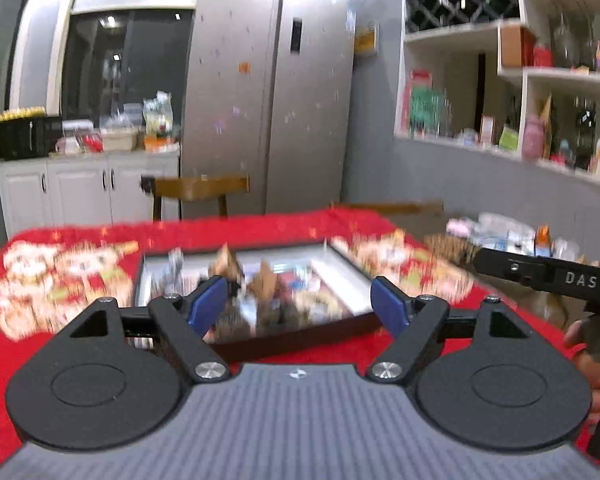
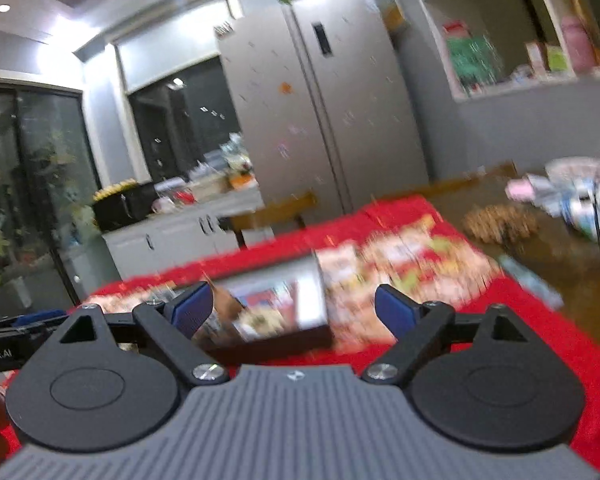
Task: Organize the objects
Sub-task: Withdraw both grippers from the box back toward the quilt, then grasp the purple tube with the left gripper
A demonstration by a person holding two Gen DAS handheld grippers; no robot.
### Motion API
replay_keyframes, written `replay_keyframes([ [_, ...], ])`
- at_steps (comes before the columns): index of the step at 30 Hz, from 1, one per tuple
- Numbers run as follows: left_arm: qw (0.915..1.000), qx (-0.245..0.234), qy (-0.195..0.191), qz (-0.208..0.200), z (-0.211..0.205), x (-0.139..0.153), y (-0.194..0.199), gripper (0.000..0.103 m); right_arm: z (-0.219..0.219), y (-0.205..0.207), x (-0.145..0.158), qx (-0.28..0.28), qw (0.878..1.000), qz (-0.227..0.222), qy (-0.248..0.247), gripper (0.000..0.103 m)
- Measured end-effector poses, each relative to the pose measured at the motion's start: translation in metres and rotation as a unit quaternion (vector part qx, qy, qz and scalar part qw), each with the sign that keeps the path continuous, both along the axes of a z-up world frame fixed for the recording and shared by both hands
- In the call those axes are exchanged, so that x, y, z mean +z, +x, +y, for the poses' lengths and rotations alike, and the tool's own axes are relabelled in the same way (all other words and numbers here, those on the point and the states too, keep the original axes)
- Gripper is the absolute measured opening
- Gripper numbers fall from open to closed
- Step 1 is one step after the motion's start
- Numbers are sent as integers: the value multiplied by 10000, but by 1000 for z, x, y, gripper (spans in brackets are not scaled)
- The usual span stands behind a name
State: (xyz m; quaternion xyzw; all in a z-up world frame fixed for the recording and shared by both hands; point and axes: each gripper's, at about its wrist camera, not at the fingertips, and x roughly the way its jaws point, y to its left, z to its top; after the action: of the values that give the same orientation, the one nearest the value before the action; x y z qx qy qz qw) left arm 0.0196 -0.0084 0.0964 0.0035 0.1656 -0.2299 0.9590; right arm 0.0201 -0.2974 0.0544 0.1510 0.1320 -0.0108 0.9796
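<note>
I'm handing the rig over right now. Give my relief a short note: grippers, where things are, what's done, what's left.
Left gripper: open, empty, pointed at the tray.
Right gripper: open, empty, off the tray's right side.
Tray sits mid-table on the red cloth, with brown and mixed items inside; blur hides what they are.
More clutter on the bare table at far right.
Done: cannot tell.
Left: probably pick and sort; nothing is held.

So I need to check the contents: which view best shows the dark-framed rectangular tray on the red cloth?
Left wrist: the dark-framed rectangular tray sits centred, all edges visible. Right wrist shows it partly hidden and more blurred.
</note>
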Motion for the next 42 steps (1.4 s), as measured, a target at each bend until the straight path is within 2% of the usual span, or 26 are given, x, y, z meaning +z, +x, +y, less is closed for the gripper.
replay_keyframes([
  [5, 9986, -227, 103, 470, 1, -38, 17, 83, -15, 7, -42, 348, 9978, 563, -22, 93],
  [8, 9977, -315, 215, 566, -3, -52, 26, 83, -16, 6, -51, 553, 9958, 726, -18, 93],
  [12, 9951, -434, 315, 828, -10, -66, 37, 83, -9, 3, -63, 663, 9926, 978, -264, 92],
  [15, 9924, -554, 430, 1009, -17, -77, 41, 82, -12, 7, -72, 826, 9890, 1223, -44, 88],
  [19, 9911, -542, 614, 1049, -26, -86, 44, 82, -14, 12, -77, 949, 9854, 1405, 129, 84],
  [24, 9868, -355, 550, 1485, -35, -106, 55, 80, 7, 17, -77, 1116, 9799, 1605, -390, 82],
  [28, 9870, -404, 793, 1335, -45, -107, 51, 65, 23, 18, -77, 1024, 9751, 1742, -919, 80],
  [29, 9872, -357, 832, 1312, -47, -107, 51, 57, 27, 18, -78, 999, 9733, 1777, -1057, 80],
  [32, 9878, -270, 774, 1322, -44, -107, 52, 47, 37, 17, -78, 912, 9693, 1834, -1360, 78],
  [36, 9886, -131, 699, 1326, -39, -107, 53, 29, 33, 16, -75, 799, 9713, 1777, -1362, 58],
  [37, 9888, -104, 682, 1326, -38, -107, 53, 28, 33, 15, -75, 760, 9718, 1768, -1364, 53],
  [42, 9894, -49, 613, 1317, -35, -106, 53, 25, 37, 15, -74, 745, 9697, 1756, -1528, 52],
])
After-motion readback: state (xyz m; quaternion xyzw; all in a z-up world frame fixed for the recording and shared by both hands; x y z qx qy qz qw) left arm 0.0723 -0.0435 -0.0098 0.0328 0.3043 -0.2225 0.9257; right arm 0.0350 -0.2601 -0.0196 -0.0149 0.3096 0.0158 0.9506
